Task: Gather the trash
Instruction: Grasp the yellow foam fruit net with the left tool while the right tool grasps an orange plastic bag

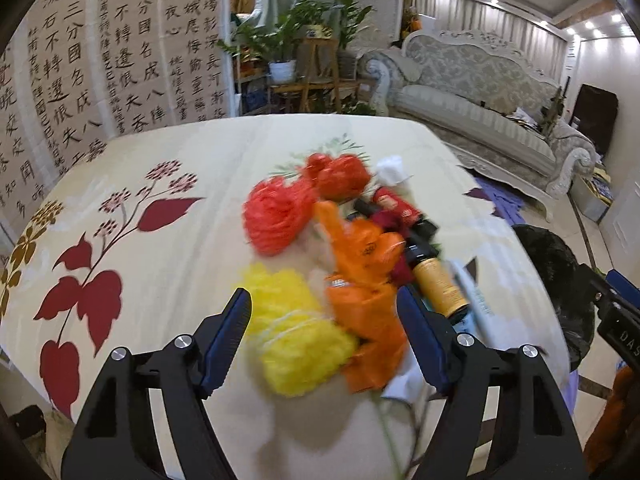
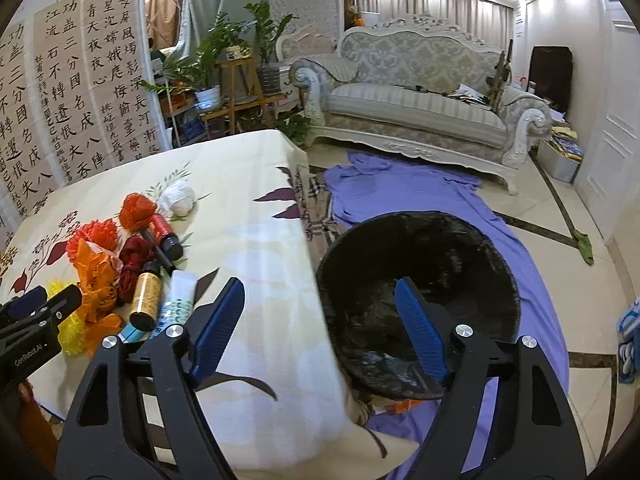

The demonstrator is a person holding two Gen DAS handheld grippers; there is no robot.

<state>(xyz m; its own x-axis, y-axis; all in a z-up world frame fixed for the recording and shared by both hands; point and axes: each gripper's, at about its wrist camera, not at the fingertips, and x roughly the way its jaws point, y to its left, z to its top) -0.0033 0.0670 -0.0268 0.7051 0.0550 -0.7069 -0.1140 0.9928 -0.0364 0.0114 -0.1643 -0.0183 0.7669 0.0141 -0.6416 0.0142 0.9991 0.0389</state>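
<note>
Trash lies heaped mid-tabletop [image 1: 168, 240]: soft yellow mesh [image 1: 296, 340] nearest, crinkly orange wrapper [image 1: 364, 280] and stiff gold bottle [image 1: 438, 284] right of it. Left hand-held gripper [image 1: 324, 320] straddles mesh and wrapper, jaws unclenched; pinch the light mesh mid-bulk. Right hand-held gripper [image 2: 320, 320] hangs empty, released, over the black bin [image 2: 440, 248].

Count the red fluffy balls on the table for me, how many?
2 that I can see. One red mesh ball sits beside the white ball; the other red mesh ball lies nearer, just behind the orange wrapper. More may hide under the pile.
</note>
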